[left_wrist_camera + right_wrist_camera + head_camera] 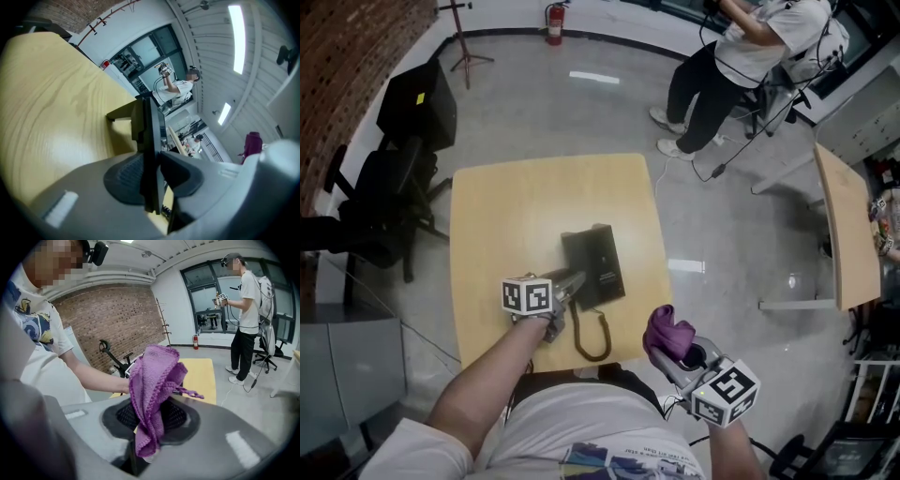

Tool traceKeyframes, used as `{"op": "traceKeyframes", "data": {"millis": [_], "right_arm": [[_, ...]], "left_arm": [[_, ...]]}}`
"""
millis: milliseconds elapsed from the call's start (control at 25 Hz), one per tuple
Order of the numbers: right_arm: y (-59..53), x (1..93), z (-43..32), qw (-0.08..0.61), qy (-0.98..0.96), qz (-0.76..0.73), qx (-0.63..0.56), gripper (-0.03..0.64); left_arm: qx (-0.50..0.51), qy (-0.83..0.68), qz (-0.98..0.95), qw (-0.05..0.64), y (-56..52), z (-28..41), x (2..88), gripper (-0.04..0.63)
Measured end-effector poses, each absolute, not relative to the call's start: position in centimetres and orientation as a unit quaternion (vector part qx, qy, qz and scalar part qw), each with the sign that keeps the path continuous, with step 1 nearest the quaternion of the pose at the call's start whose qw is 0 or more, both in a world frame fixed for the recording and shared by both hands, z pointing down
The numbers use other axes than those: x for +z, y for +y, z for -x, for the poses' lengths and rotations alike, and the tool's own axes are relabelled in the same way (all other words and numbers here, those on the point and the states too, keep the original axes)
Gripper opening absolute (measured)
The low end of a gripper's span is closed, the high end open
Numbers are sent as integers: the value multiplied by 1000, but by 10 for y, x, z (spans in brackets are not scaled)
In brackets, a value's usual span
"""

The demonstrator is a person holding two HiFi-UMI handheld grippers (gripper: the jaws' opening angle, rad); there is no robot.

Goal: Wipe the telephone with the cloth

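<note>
A: Quick pass. Left side?

B: My left gripper [573, 284] is shut tight on the telephone [594, 263]. Both pads [126, 176] press a thin black edge of it, at its near left corner.

A: Where's the telephone sitting?

B: On the wooden table [511, 202], toward the near half, right of centre. Its coiled cord [592, 343] loops off the near end toward the table's front edge. Can't tell if the gripped edge is lifted off the wood or lying flat.

A: Right side?

B: My right gripper [150, 430] is clamped on the cloth [154, 378]. It's purple knit, bunched and pinched low between the pads. Most of it stands up above the jaws in a floppy wad, with one loose strand sticking out sideways.

A: Cloth touching the telephone?

B: No, apart. The right gripper hangs off the table's near right corner, over the floor [722, 234], close to my body. The telephone is up and left of it in the head view.

A: Background, fast.

B: Another person [736, 61] stands beyond the table, cables [722, 161] trailing on the floor. Red fire extinguisher [554, 23] by the far wall. Black chairs [398, 155] left of the table. Second table [844, 225] at the right edge. Brick wall [347, 56] on the left.
</note>
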State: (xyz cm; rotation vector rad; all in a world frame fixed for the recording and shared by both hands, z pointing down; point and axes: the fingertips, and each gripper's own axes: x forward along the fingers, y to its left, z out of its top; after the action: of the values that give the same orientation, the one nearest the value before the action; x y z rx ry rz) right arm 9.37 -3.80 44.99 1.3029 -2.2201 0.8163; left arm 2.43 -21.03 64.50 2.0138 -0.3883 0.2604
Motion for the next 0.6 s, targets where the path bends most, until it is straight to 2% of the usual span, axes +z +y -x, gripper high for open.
{"op": "traceKeyframes", "data": {"millis": [600], "right_arm": [[-28,449,-107,209,-817,-460,279,91]], "left_arm": [[112,-216,-836,492,-209,-20,637,101]]}}
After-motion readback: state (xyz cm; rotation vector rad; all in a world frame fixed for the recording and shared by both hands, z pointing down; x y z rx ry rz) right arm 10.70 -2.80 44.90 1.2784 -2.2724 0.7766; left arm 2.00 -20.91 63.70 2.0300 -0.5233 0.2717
